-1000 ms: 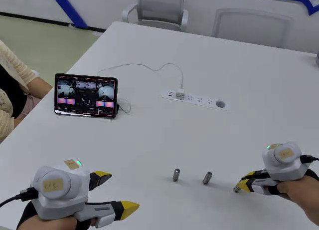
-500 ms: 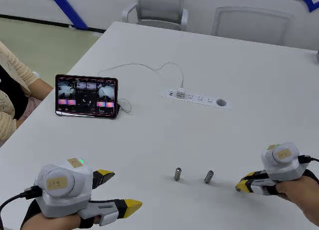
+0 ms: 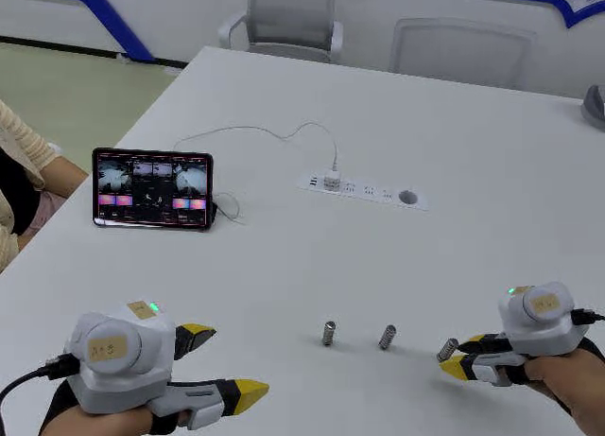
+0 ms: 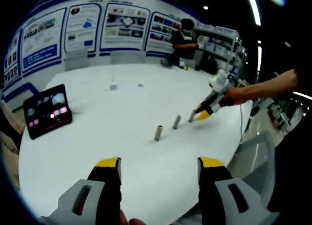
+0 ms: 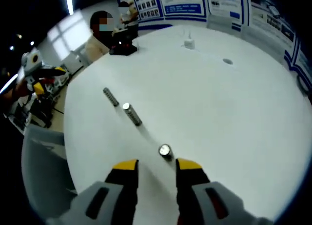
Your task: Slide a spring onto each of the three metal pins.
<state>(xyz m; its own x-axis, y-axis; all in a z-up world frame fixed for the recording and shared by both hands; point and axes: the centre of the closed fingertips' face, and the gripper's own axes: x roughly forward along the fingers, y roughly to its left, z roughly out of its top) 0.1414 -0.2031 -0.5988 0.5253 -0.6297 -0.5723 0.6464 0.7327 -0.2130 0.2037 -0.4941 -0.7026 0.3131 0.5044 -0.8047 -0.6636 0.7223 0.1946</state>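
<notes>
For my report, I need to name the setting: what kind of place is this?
Probably an office meeting or exhibition room: a large white table, chairs beyond its far edge, display posters along the wall.

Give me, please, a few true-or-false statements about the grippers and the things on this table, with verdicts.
1. Three pins sit in a row on the table. True.
2. The left gripper is shut on a pin. False: its jaws are apart and hold nothing.
3. The tablet has a lit screen. True.
4. The right gripper is beside the tablet. False: it is at the right-end pin, far from the tablet.
5. A cable is plugged into the power strip. True.
</notes>
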